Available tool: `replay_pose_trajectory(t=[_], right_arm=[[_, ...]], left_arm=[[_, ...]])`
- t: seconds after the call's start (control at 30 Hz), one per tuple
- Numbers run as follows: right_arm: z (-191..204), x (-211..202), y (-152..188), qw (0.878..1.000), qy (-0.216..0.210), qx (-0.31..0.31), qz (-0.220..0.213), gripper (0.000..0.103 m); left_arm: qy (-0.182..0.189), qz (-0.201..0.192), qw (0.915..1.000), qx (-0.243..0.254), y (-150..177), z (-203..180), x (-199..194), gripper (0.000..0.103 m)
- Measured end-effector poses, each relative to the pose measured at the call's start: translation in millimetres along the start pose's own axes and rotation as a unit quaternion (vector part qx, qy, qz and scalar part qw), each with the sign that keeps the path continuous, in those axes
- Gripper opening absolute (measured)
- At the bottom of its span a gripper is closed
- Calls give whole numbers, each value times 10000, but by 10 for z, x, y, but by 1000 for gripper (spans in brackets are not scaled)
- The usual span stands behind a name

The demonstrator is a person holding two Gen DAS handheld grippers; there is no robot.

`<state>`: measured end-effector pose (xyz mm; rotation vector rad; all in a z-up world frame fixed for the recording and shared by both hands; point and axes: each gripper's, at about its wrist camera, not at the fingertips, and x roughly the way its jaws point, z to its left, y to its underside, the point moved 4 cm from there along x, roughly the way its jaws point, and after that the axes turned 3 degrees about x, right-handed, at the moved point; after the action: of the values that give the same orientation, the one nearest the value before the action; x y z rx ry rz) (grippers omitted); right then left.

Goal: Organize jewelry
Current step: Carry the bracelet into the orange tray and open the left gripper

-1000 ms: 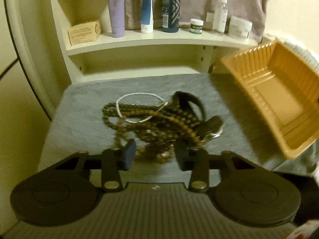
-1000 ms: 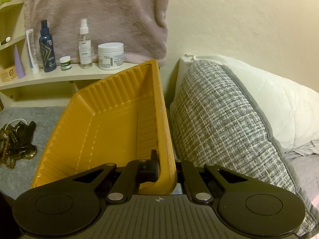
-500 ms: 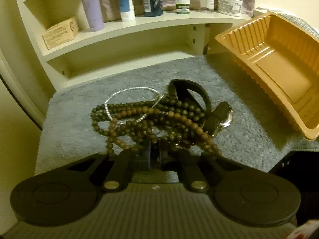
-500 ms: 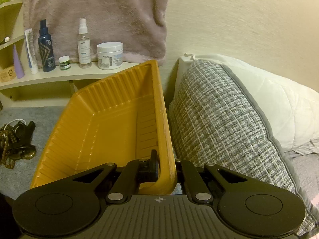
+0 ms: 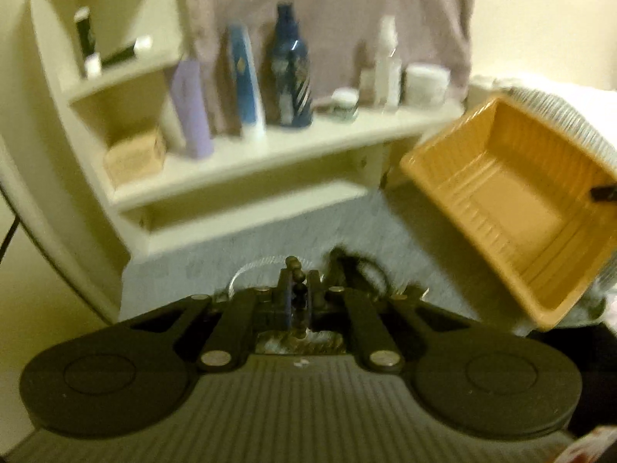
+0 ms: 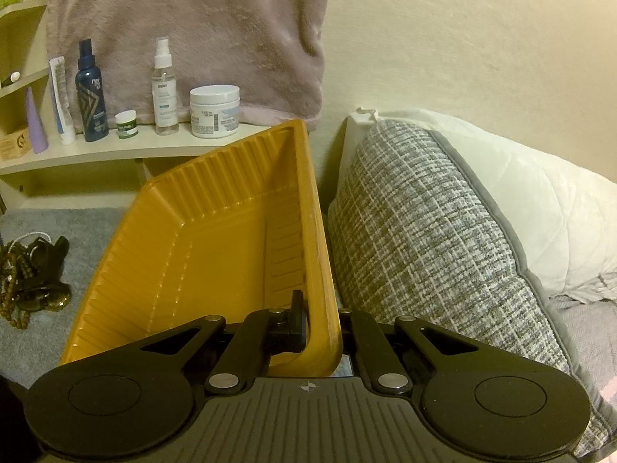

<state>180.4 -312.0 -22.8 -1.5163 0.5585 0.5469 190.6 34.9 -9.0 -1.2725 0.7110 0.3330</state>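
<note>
Left wrist view: blurred. Left hand-held gripper [image 5: 297, 301] w/ jaws pressed nearly together, pinching a strand of brown beads [image 5: 293, 264]; a few beads poke up above the tips. Rest of jewelry pile mostly hidden behind the gripper; silver bangle [image 5: 246, 270] and black strap [image 5: 358, 266] peek out on grey mat [image 5: 162, 277]. Orange tray [image 5: 513, 227] to the right, tilted, open side toward cam, nothing inside. Cream shelf [image 5: 270, 154] behind w/ bottles, jars.

Right wrist view: sharp. Right hand-held gripper [image 6: 322, 332] clamped on near wall of the orange tray [image 6: 193, 254], one finger inside, the other outside; tray held tilted. Jewelry pile [image 6: 31, 277] at far left on the grey mat [image 6: 88, 231], beside the tray, not in it. Checked grey pillow [image 6: 424, 239] just right of tray, white pillow [image 6: 540, 200] behind. Pinkish towel [image 6: 193, 31] hangs above the shelf.
</note>
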Motion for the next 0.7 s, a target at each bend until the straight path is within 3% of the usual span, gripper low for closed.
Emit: replay_pose_trajectory(t=[0.37, 0.7], right_arm=[[1, -4, 5, 10000, -30, 53, -34, 4], [6, 13, 16, 9999, -80, 98, -40, 4]], left_arm=[[938, -426, 9944, 222, -440, -764, -74, 6], [1642, -333, 9851, 382, -425, -1515, 106, 6]])
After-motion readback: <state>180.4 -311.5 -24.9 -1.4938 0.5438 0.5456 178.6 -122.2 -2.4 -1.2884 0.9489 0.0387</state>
